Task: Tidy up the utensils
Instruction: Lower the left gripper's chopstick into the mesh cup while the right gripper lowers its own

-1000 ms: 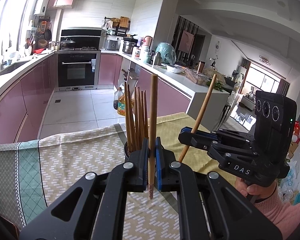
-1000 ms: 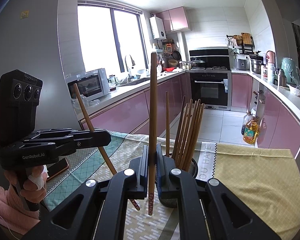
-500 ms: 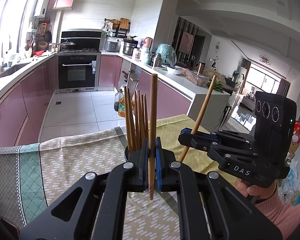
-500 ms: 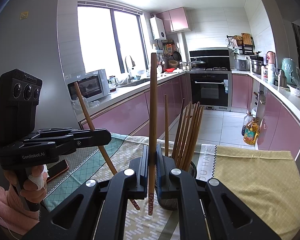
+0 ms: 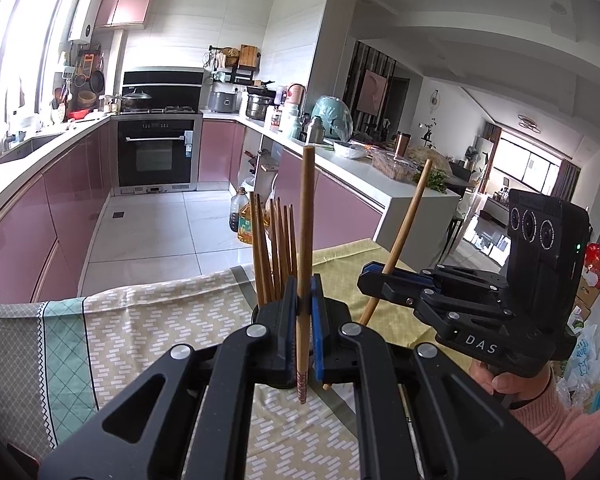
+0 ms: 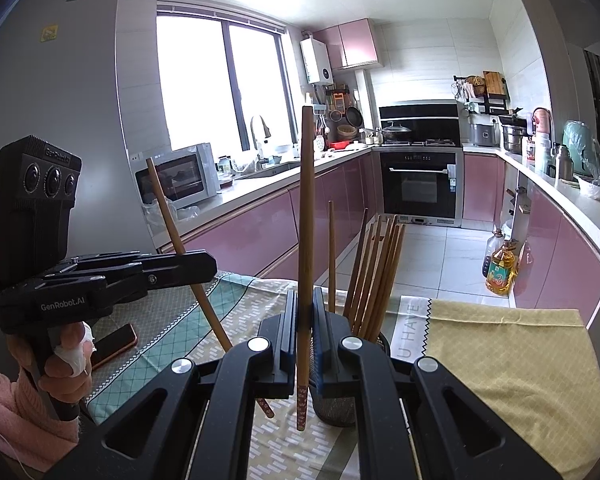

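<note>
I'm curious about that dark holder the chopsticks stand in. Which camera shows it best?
The right wrist view: the holder's mesh side shows below the fingers. In the left wrist view the fingers hide nearly all of it, leaving only the chopsticks rising above.

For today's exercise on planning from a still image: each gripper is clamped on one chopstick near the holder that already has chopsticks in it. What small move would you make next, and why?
Probably bring the left gripper over the holder and lower its chopstick, patterned tip first. It hangs upright just in front of the standing chopsticks, whereas the right gripper should wait so the two sticks do not clash.
</note>
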Demonstrator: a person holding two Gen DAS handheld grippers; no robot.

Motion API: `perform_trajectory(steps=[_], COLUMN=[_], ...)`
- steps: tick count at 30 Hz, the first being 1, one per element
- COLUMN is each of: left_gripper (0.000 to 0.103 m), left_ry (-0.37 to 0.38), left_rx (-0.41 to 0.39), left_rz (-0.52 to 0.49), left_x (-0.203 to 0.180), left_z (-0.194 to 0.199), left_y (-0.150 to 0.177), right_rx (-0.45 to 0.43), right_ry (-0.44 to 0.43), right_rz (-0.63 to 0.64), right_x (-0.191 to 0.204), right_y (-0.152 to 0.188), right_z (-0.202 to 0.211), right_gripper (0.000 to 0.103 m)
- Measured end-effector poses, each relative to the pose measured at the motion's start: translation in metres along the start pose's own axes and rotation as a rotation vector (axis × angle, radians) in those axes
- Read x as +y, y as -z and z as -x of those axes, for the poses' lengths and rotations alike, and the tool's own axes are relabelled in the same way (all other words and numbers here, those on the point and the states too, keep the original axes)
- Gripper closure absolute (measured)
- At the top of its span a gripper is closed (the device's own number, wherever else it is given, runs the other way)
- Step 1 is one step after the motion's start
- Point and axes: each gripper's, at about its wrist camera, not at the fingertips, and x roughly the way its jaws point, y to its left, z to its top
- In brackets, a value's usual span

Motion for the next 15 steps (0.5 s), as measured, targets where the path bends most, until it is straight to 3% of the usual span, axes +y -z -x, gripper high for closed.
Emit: perform_trajectory(steps=[15], left_gripper=[0.096], left_ry=[0.003], left_rx=[-0.015], left_rz=[-0.021], left_x=[-0.0032], left_z=[0.0001], left_y=[-0.003], right_rx=[-0.005], right_ry=[-0.002], right_rz=[0.004], right_x=[-0.0014], right_y=[-0.0029], right_z=[-0.0004], right_gripper=[0.097])
